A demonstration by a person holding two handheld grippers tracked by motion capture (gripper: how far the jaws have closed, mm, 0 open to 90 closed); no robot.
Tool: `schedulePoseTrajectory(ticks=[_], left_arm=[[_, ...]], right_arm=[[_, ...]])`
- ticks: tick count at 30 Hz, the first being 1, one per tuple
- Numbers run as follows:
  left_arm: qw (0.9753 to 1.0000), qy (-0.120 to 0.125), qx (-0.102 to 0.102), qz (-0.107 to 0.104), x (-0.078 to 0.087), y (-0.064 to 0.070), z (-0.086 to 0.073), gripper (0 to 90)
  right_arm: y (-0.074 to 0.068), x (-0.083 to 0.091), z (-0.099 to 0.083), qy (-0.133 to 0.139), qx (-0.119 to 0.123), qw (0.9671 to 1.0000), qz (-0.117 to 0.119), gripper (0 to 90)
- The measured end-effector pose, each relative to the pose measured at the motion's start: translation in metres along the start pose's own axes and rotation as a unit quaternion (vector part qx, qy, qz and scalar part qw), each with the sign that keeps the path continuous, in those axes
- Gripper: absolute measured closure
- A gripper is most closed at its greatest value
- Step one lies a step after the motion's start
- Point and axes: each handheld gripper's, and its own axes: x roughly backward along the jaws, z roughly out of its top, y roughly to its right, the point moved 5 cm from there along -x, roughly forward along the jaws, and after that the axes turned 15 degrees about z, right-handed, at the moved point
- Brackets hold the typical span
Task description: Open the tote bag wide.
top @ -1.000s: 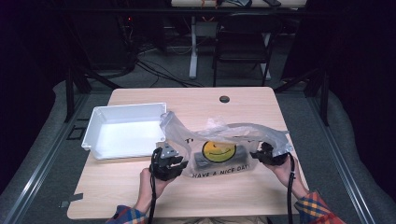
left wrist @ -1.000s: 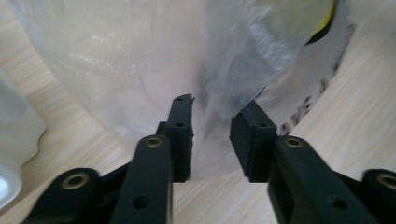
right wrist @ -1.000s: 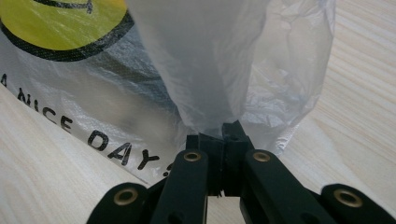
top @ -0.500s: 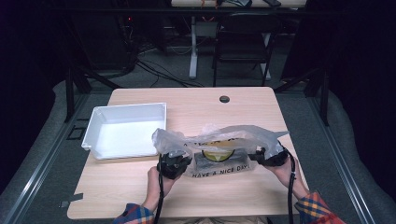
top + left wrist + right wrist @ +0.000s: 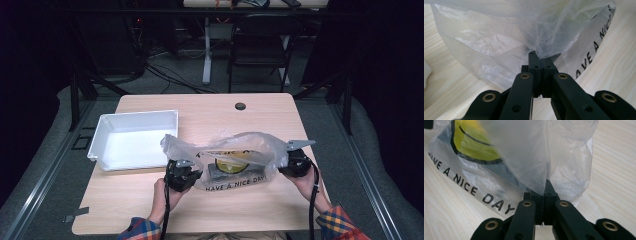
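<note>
Holding the plastic bag (image 5: 235, 162) at mid-table, right of the white tray (image 5: 132, 137), I keep my left gripper (image 5: 539, 58) and right gripper (image 5: 547, 188) clamped on its edges, best pulling evenly to avoid tearing.

High view overhead, gripper views close, sharing bag (image 5: 235, 160)

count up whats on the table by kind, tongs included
plastic bag: 1
white tray: 1
dark item inside the bag, kind unclear: 1
tongs: 2, left and right, each shut on the bag
total: 5
</note>
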Motion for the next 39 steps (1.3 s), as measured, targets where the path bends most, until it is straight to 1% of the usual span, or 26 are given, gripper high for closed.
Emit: schedulePoseTrajectory(ticks=[5,6,7,8,9,11,13,14,15,16,17,18,19,20,21,23,25,26,27,28,29,30,31,32,35,39], left_arm=[[0.9997,-0.012,-0.002,-0.022,-0.002,0.002,-0.003,89.9],[0.9992,-0.022,-0.024,-0.023,-0.001,-0.001,-0.005,89.9],[0.9997,-0.013,0.001,-0.023,-0.003,0.003,-0.004,90.0],[0.9996,-0.014,-0.001,-0.024,-0.003,0.003,-0.005,90.0],[0.9994,-0.022,-0.015,-0.024,-0.003,0.002,-0.006,90.0],[0.9991,-0.028,-0.017,-0.025,-0.003,0.001,-0.008,90.0],[0.9993,-0.028,-0.006,-0.025,-0.005,0.003,-0.009,90.0],[0.9980,-0.043,-0.036,-0.029,-0.003,-0.002,-0.011,90.0],[0.9984,-0.041,-0.029,-0.027,-0.004,0.000,-0.011,90.0],[0.9976,-0.048,-0.041,-0.029,-0.004,-0.002,-0.012,90.0],[0.9987,-0.039,-0.018,-0.027,-0.006,0.001,-0.012,90.0],[0.9973,-0.056,-0.041,-0.026,-0.005,-0.002,-0.014,90.0],[0.9984,-0.047,-0.015,-0.027,-0.007,0.002,-0.015,90.0],[0.9985,-0.050,-0.015,-0.015,-0.009,0.001,-0.016,90.0],[0.9989,-0.042,0.007,-0.017,-0.011,0.005,-0.016,90.0],[0.9987,-0.047,0.007,-0.016,-0.013,0.005,-0.017,90.0],[0.9987,-0.051,0.002,-0.010,-0.016,0.004,-0.018,90.0],[0.9964,-0.072,-0.044,-0.012,-0.015,-0.002,-0.020,90.0],[0.9964,-0.072,-0.044,-0.012,-0.015,-0.002,-0.020,90.0],[0.9981,-0.061,-0.012,-0.006,-0.020,0.002,-0.019,90.0],[0.9981,-0.061,-0.012,-0.006,-0.020,0.002,-0.019,90.0],[0.9969,-0.072,-0.031,-0.009,-0.020,0.000,-0.020,90.0],[0.9976,-0.067,-0.013,-0.009,-0.023,0.002,-0.019,90.0],[0.9947,-0.086,-0.056,-0.008,-0.022,-0.003,-0.020,90.0],[0.9951,-0.084,-0.052,-0.011,-0.023,-0.002,-0.019,90.0],[0.9962,-0.077,-0.040,-0.003,-0.021,-0.001,-0.019,90.0]], right_arm=[[0.002,-0.003,-0.005,-0.010,-0.010,0.9999,0.003,90.0],[0.002,-0.004,-0.006,-0.013,-0.013,0.9998,0.002,90.0],[0.002,-0.005,-0.008,-0.021,-0.014,0.9997,0.005,90.0],[0.003,-0.005,-0.009,-0.023,-0.014,0.9996,0.005,90.0],[0.003,-0.005,-0.010,-0.024,-0.017,0.9995,0.009,90.0],[0.002,-0.005,-0.012,-0.029,-0.019,0.9993,0.010,90.0],[0.002,-0.004,-0.014,-0.031,-0.020,0.9992,0.014,90.0],[0.001,-0.003,-0.014,-0.029,-0.022,0.9992,0.017,90.0],[0.001,-0.002,-0.014,-0.031,-0.021,0.9991,0.021,90.0],[0.001,-0.001,-0.014,-0.029,-0.022,0.9992,0.018,90.0],[0.001,-0.001,-0.015,-0.027,-0.024,0.9992,0.019,90.0],[0.003,-0.002,-0.016,-0.031,-0.024,0.9991,0.016,90.0],[0.003,-0.002,-0.016,-0.031,-0.024,0.9991,0.016,90.0],[0.004,-0.004,-0.018,-0.039,-0.026,0.9987,0.017,90.0],[0.006,-0.007,-0.019,-0.041,-0.029,0.9986,0.015,90.0],[0.008,-0.010,-0.022,-0.053,-0.030,0.9981,0.009,90.0],[0.011,-0.014,-0.025,-0.062,-0.033,0.9975,0.005,90.0],[0.013,-0.018,-0.028,-0.070,-0.035,0.9969,0.005,90.0],[0.013,-0.018,-0.028,-0.070,-0.035,0.9969,0.005,90.0],[0.013,-0.023,-0.031,-0.085,-0.035,0.9957,0.001,90.0],[0.013,-0.023,-0.031,-0.085,-0.035,0.9957,0.001,90.0],[0.015,-0.027,-0.032,-0.097,-0.028,0.9949,-0.001,90.0],[0.015,-0.027,-0.032,-0.097,-0.028,0.9949,-0.001,90.0],[0.015,-0.029,-0.033,-0.101,-0.031,0.9944,0.000,90.0],[0.015,-0.030,-0.033,-0.102,-0.033,0.9943,0.000,90.0],[0.014,-0.015,-0.029,-0.093,-0.031,0.9952,0.003,70.6]])
